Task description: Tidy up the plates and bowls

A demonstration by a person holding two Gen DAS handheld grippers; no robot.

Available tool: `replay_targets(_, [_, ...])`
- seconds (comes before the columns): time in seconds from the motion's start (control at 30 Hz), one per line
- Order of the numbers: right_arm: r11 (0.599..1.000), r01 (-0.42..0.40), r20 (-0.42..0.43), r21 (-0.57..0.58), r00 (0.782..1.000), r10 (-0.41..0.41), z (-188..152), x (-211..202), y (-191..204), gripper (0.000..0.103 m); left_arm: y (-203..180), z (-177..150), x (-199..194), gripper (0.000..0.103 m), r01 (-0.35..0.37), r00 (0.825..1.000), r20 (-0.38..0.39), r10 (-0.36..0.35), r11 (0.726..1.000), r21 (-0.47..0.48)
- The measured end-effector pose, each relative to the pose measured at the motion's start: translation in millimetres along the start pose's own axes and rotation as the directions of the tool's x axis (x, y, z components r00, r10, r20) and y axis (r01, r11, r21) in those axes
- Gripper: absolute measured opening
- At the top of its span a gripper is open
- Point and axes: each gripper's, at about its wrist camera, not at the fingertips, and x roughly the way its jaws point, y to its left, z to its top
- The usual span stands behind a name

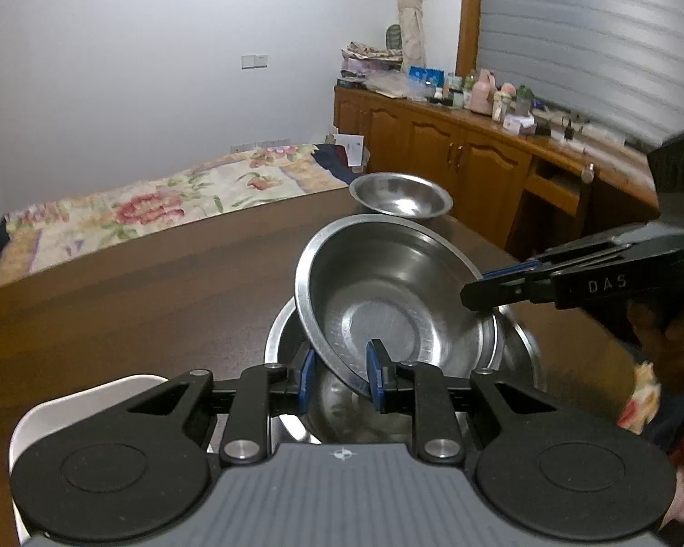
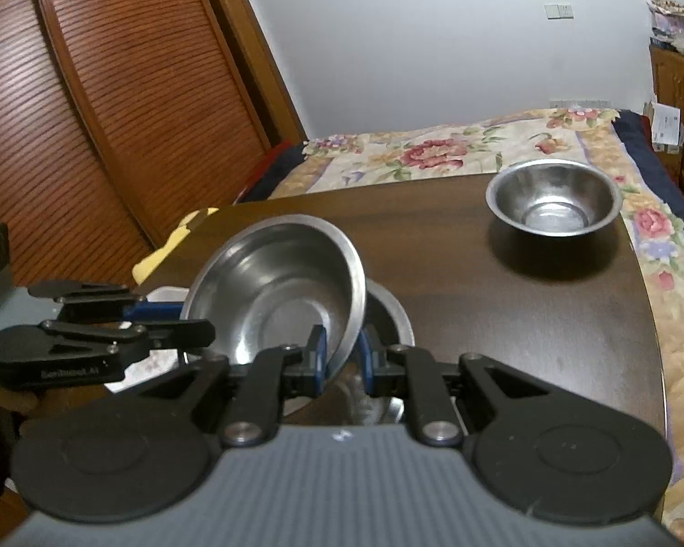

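1. Gripping the near rim of the tilted steel bowl [image 2: 273,287], the right gripper [image 2: 342,355] had its fingers narrow and clamped on the metal.
2. Left gripper [image 1: 339,376] pinched the same bowl's rim from the adjacent side, fingers narrow; two holds probably steadied it.
3. Bowl hung tilted over a lower steel bowl [image 1: 520,355] on the brown table [image 2: 501,310], likely for nesting.
4. Third bowl [image 2: 554,203] stood well apart, near the far edge.
5. White dish [image 1: 91,394] lay beside the stack.

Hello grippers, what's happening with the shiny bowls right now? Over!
Left gripper and right gripper both clamp the tilted steel bowl's rim. Bigger bowl sits underneath. Small bowl stands apart. Nothing blocking.
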Motion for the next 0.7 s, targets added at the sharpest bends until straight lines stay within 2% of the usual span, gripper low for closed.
replay_targets(0.1, [0.999, 0.031, -0.021, -0.024, 0.999, -0.031, -3, 4, 4, 0.017, -5, -4, 3, 0.026, -0.018, 1.000, -0.007, 0.018, 0.999, 0.030])
replay_targets(0.33, [0.991, 0.077, -0.010, -0.109, 0.997, -0.079, -4, 5, 11, 0.017, -10, -9, 10, 0.026, -0.037, 0.999, -0.029, 0.039, 0.997, 0.073])
replay_targets(0.5, [0.975, 0.132, -0.002, -0.181, 0.991, -0.134, -9, 9, 19, 0.017, -17, -14, 13, 0.026, -0.079, 0.997, -0.012, 0.081, 0.987, 0.137])
replay_targets(0.7, [0.970, 0.137, -0.013, -0.201, 0.990, -0.142, -11, 13, 21, 0.016, -14, -17, 18, 0.025, -0.086, 0.996, -0.022, 0.090, 0.985, 0.151])
